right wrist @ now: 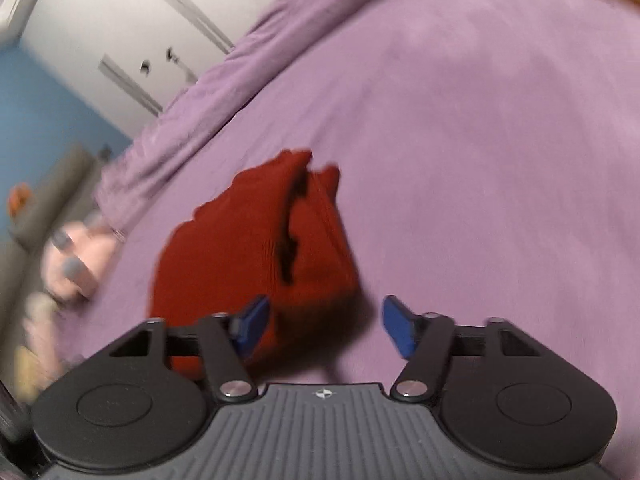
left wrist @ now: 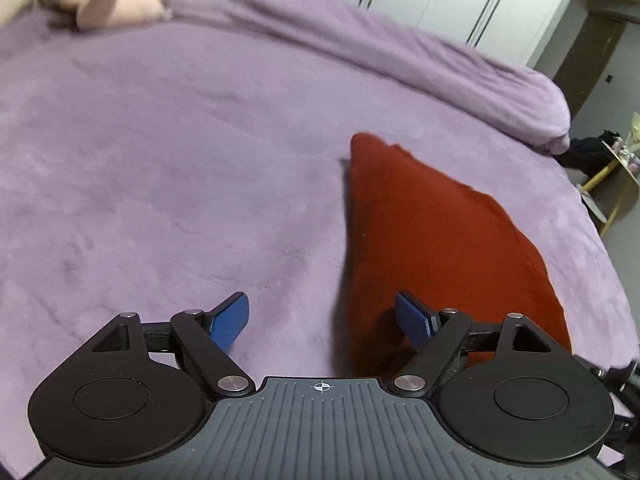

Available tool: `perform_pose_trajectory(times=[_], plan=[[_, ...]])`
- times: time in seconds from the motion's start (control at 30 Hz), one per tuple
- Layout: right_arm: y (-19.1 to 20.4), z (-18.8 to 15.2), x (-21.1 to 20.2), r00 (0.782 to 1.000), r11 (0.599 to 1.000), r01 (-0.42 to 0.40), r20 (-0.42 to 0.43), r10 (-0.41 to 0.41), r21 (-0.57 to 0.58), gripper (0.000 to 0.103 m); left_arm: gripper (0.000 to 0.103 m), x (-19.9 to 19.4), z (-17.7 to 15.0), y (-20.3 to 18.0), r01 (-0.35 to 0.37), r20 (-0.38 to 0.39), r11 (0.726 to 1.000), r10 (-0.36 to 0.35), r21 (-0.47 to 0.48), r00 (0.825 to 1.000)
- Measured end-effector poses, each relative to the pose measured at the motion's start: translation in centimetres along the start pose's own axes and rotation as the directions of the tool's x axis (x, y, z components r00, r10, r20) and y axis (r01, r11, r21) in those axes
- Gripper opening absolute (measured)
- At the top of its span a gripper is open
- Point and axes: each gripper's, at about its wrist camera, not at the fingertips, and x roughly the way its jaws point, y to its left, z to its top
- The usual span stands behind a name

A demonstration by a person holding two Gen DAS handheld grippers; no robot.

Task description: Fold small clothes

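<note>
The right gripper hangs over the purple bed, its 2 blue fingers spread wide with nothing between them. A folded red garment lies just beyond the left finger. A pink plush toy sits far left.

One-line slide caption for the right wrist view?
Open right hand-held gripper above a folded red garment on a purple blanket, pink plush toy beyond.

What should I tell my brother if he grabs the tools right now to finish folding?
Left tool: open, holding nothing, its right finger over the red garment's near edge.
Right tool: open, holding nothing, the red garment just ahead of it.
The garment lies bunched on the purple blanket, with overlapping layers. Whether folding has begun is unclear.
Left: finish folding it flat.
</note>
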Motion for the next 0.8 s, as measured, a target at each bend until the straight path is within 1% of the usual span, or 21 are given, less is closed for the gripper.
perform_pose_trajectory(times=[0.03, 0.1, 0.17, 0.2, 0.27, 0.3, 0.33, 0.37, 0.43, 0.47, 0.53, 0.57, 0.67, 0.7, 0.73, 0.77, 0.8], plan=[[-0.5, -0.2, 0.0, 0.999, 0.998, -0.039, -0.021, 0.04, 0.048, 0.055, 0.085, -0.2, -0.4, -0.3, 0.007, 0.004, 0.999, -0.007, 0.039, 1.0], [-0.7, -0.1, 0.2, 0.996, 0.99, -0.083, -0.032, 0.087, 0.111, 0.053, 0.085, 0.2, -0.9, -1.1, 0.003, -0.022, 0.994, 0.0, 0.105, 1.0], [-0.4, 0.0, 0.7, 0.994, 0.986, -0.098, -0.031, 0.103, 0.137, 0.052, 0.086, 0.3, -1.1, -1.3, 0.007, -0.029, 0.994, -0.004, 0.108, 1.0], [-0.4, 0.1, 1.1, 0.994, 0.982, -0.105, -0.028, 0.11, 0.158, 0.048, 0.086, 0.6, -1.2, -1.5, -0.004, -0.029, 0.994, 0.008, 0.113, 1.0], [-0.5, 0.2, 1.7, 0.991, 0.97, -0.125, -0.028, 0.133, 0.207, 0.044, 0.086, 1.3, -1.0, -2.2, -0.008, -0.064, 0.989, 0.018, 0.15, 0.998], [-0.6, 0.3, 1.7, 0.99, 0.964, -0.128, -0.027, 0.138, 0.235, 0.04, 0.086, 1.3, -1.0, -2.6, -0.008, -0.073, 0.988, 0.019, 0.157, 0.997], [-0.6, 0.3, 2.0, 0.99, 0.958, -0.132, -0.022, 0.142, 0.254, 0.038, 0.086, 1.2, -1.1, -2.7, -0.005, -0.072, 0.987, 0.017, 0.162, 0.997], [-0.5, 0.3, 2.2, 0.989, 0.955, -0.138, -0.017, 0.147, 0.262, 0.037, 0.085, 1.3, -1.3, -2.9, 0.001, -0.083, 0.985, 0.013, 0.175, 0.996], [-0.5, 0.3, 2.8, 0.989, 0.949, -0.135, -0.021, 0.147, 0.284, 0.031, 0.084, 1.7, -1.8, -2.8, 0.014, -0.114, 0.981, 0.009, 0.196, 0.993], [-0.8, 0.3, 2.8, 0.989, 0.944, -0.137, -0.021, 0.149, 0.299, 0.03, 0.084, 1.7, -2.1, -2.6, 0.015, -0.119, 0.98, 0.009, 0.199, 0.993], [-1.3, 0.4, 3.0, 0.986, 0.932, -0.149, -0.019, 0.164, 0.33, 0.03, 0.082, 2.0, -2.5, -2.3, -0.006, -0.119, 0.978, 0.032, 0.206, 0.992], [-1.5, 0.4, 3.2, 0.984, 0.926, -0.159, -0.017, 0.176, 0.342, 0.03, 0.079, 2.2, -2.5, -2.3, -0.017, -0.117, 0.978, 0.042, 0.206, 0.992], [-1.3, 0.2, 4.4, 0.973, 0.915, -0.197, -0.044, 0.226, 0.352, 0.031, 0.08, 2.6, -1.7, -3.1, -0.026, -0.099, 0.98, 0.047, 0.197, 0.994], [-1.1, 0.2, 4.8, 0.972, 0.917, -0.196, -0.056, 0.229, 0.348, 0.031, 0.08, 2.6, -1.4, -3.3, -0.024, -0.092, 0.981, 0.043, 0.193, 0.995], [-0.8, 0.1, 5.2, 0.974, 0.924, -0.183, -0.064, 0.216, 0.336, 0.025, 0.08, 2.8, -1.1, -3.5, -0.028, -0.086, 0.981, 0.046, 0.192, 0.995], [-0.4, 0.2, 5.4, 0.98, 0.935, -0.156, -0.066, 0.186, 0.318, 0.018, 0.08, 3.0, -1.1, -3.8, -0.036, -0.082, 0.98, 0.053, 0.198, 0.995], [0.0, 0.2, 5.6, 0.986, 0.947, -0.123, -0.073, 0.151, 0.296, 0.014, 0.081, 3.4, -1.0, -3.9, -0.051, -0.082, 0.977, 0.069, 0.208, 0.994]])
